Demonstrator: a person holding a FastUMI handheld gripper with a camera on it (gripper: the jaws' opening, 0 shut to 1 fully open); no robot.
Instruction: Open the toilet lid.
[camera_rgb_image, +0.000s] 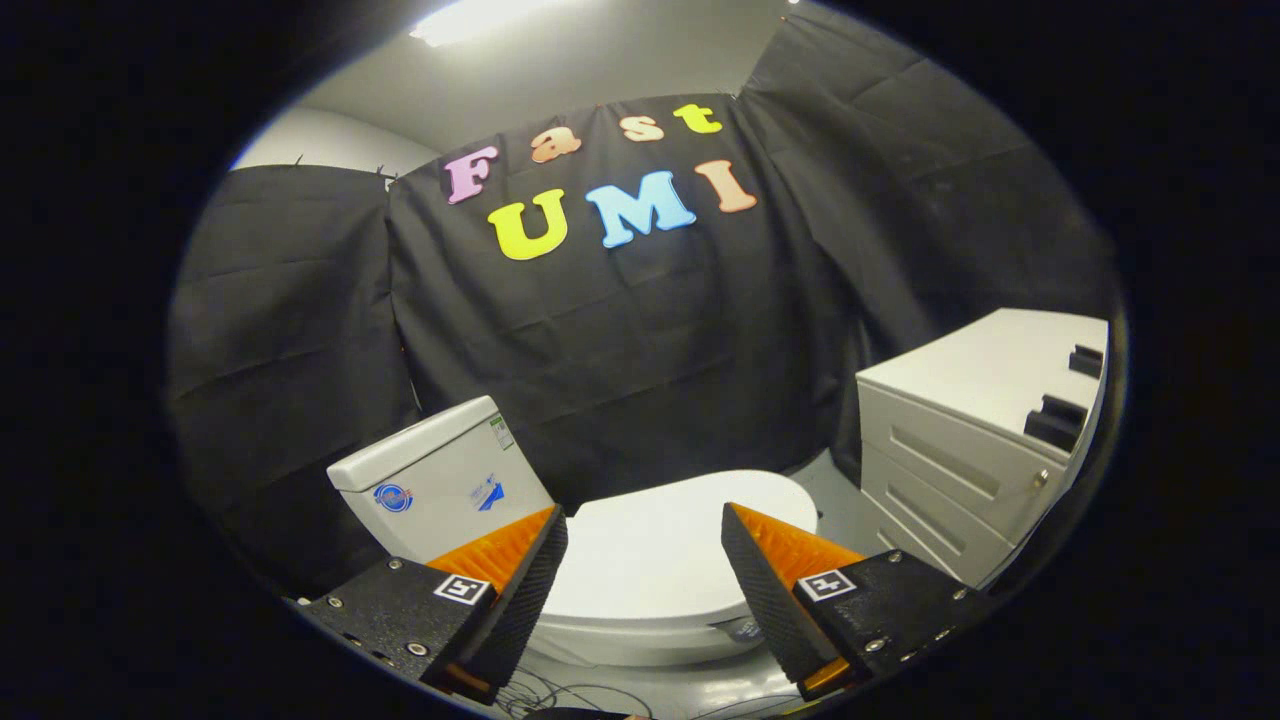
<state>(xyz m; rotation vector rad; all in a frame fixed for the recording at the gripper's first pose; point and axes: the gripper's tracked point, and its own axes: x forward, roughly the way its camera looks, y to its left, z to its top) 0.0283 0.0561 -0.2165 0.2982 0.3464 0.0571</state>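
Note:
A white toilet stands below and ahead of me, its lid (660, 545) lying flat and closed over the bowl. The white tank (435, 480) rises behind the lid, just beyond my left finger. My gripper (645, 535) hovers above the toilet, open, with a wide gap between the fingers and nothing in it. The lid shows through that gap; the fingers do not touch it. The lid's front rim (640, 640) curves between the finger bases.
A white drawer cabinet (960, 440) stands close beside the toilet, beyond my right finger, with two dark blocks (1060, 420) on its top. Black cloth walls (640, 330) close in the back and both sides. Thin cables (560, 695) lie on the grey floor in front of the toilet.

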